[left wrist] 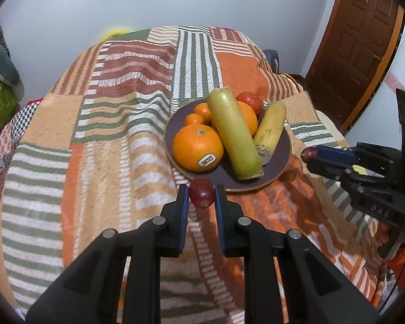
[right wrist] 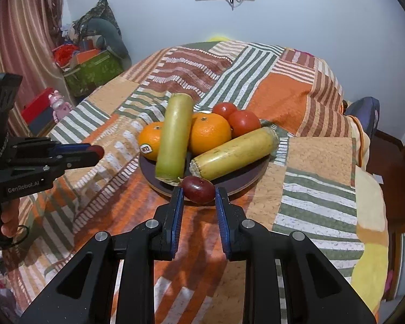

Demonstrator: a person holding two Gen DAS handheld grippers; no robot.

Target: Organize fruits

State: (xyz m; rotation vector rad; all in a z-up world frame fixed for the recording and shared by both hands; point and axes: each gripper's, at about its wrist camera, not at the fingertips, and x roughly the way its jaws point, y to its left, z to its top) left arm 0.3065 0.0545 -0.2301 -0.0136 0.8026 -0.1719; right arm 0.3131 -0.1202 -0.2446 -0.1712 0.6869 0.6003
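On the dark plate [right wrist: 245, 182] I count two tomatoes [right wrist: 243, 122], two cut stalks [right wrist: 172, 137] whose long axes run towards me, and oranges [right wrist: 209, 133], at least three. My left claw [left wrist: 201, 198] is narrow, pinching one red grape [left wrist: 201, 193]; my right claw [right wrist: 198, 195] pinches another grape [right wrist: 198, 189], lengthwise across, both beside the plate's near rim
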